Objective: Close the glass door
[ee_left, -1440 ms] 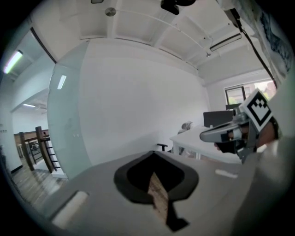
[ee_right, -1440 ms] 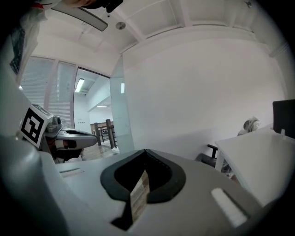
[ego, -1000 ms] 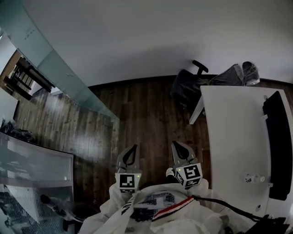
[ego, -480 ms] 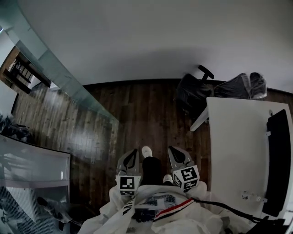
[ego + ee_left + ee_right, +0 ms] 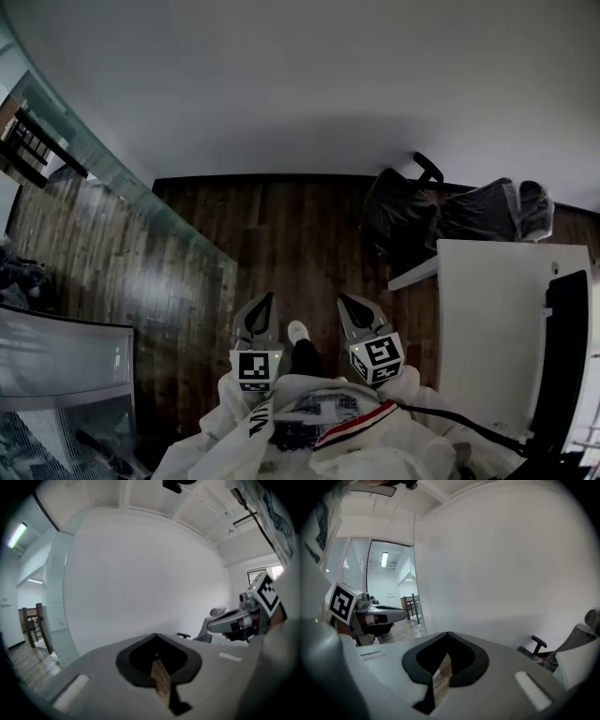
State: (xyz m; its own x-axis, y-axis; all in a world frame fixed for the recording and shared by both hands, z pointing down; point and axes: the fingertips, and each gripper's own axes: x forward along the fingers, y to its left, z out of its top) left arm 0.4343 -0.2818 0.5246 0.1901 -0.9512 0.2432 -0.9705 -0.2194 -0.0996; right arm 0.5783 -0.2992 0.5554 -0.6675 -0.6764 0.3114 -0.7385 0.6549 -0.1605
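Glass door (image 5: 178, 230): heavy, stiff, slick, breakable; prob best pushed flat near free edge. Left gripper (image 5: 264, 306) & right gripper (image 5: 350, 306) both clenched, empty

Left gripper (image 5: 266, 302), right gripper (image 5: 345, 303) closed (empty).

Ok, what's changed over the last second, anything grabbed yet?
The person has stepped forward: the white wall fills more of the view, the glass door ends nearer the left tool, and the desk has slid rightward. Nothing grabbed: it and the right tool stay shut, empty, side by side.
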